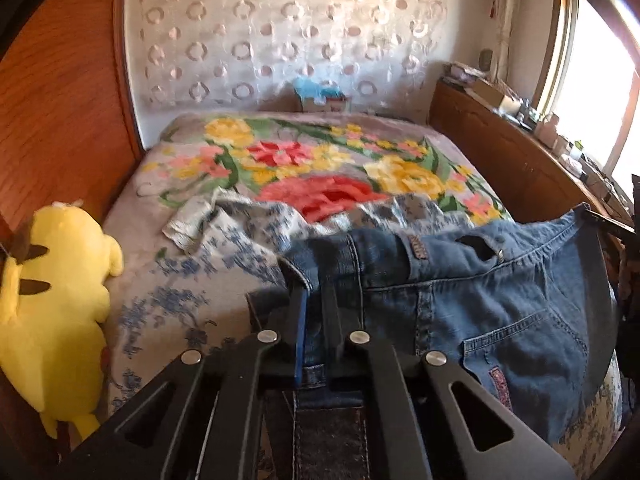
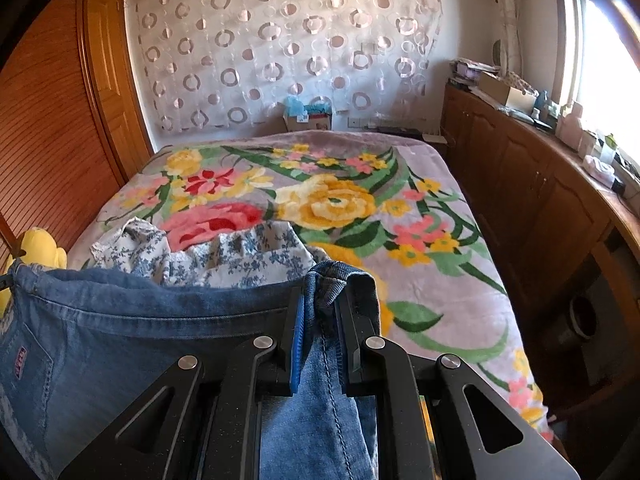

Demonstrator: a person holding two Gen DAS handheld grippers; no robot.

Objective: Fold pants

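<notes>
Left wrist view: the blue denim pants point(image 1: 500, 300) hang spread by the waistband above the bed's floral blanket point(image 1: 320, 152), with the fly, a buttonhole, contrast stitching and a front pocket showing. At their left end the left gripper point(image 1: 314, 292) points forward over the bed, its two fingers clamped narrowly on a bunched corner of the waistband. A small label on the waistband and a pinkish patch on the pocket are too blurred to read. A yellow plush toy point(image 1: 52, 300) lies at the left edge, beside a blue-flowered white garment point(image 1: 240, 232).

In the right wrist view the right gripper point(image 2: 320, 312) grips the opposite waistband corner tightly, denim folding over its fingertips. A small reddish tag on the pocket is illegible.
</notes>
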